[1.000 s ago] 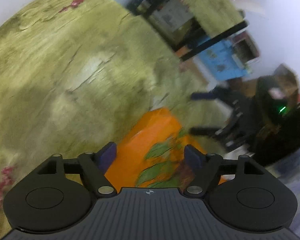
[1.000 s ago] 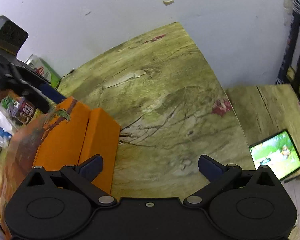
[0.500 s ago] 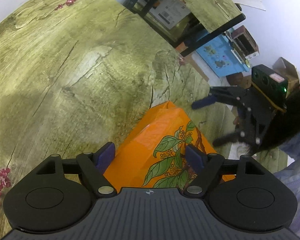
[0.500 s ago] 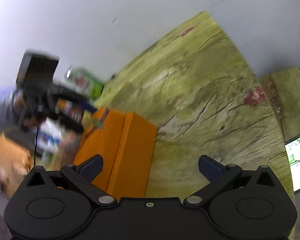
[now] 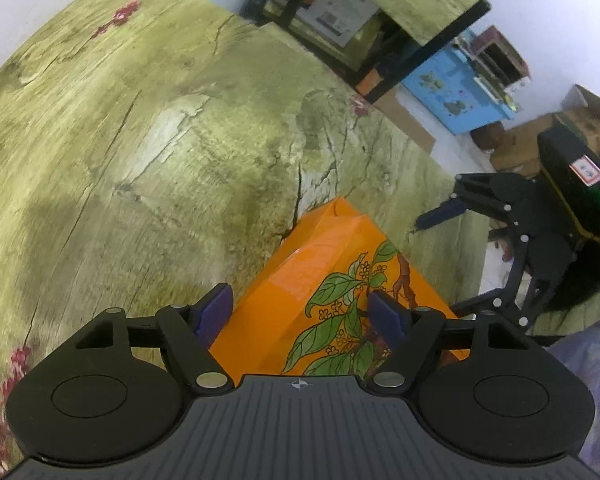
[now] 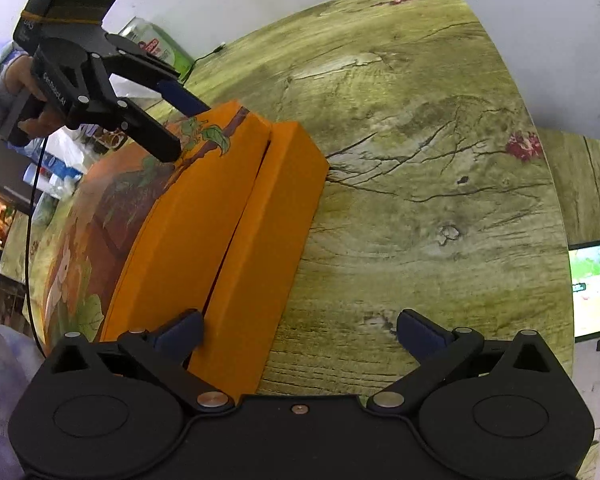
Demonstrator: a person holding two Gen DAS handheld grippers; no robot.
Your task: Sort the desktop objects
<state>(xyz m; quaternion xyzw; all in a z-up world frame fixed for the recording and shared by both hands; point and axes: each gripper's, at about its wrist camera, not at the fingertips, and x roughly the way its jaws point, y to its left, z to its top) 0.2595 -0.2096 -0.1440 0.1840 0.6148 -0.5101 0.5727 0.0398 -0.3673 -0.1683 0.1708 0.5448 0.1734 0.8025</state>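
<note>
A big orange box (image 5: pixel 320 280) lies on the green, wood-look counter (image 5: pixel 140 140). The box has green leaves and small flowers drawn on its top.

In the left wrist view, the left claw (image 5: pixel 300 312) is over the near end of the box. Its two blue fingers (image 5: pixel 216 312) stand one on each side of the top of the box. The claw is partly open, and I cannot tell if the fingers touch the box. To the right, past the box, is the right claw (image 5: pixel 452 256). It is black with a small green light on its back, and its two arms are spread apart. Behind the counter there is a black shelf (image 5: pixel 380 20) with boxes in it, and a blue cabinet (image 5: pixel 456 92) stands on the floor.

In the right wrist view, the left claw (image 6: pixel 180 124) comes in from the top left, held in a person's hand (image 6: pixel 24 96). Its two fingers reach to the far top corner of the orange box (image 6: pixel 220 232). One finger is above the corner and one is lower down at the side. A green can (image 6: pixel 156 46) stands behind it by the wall. The side of the box shows two orange parts with a thin dark gap between them. The right claw (image 6: pixel 300 328) is at the bottom, opened wide. Its left finger (image 6: pixel 180 330) is just beside the near end of the box, and its right finger is over bare counter (image 6: pixel 420 140). It holds nothing. At the far right, a bright screen (image 6: pixel 596 288) glows past the edge of the counter.
</note>
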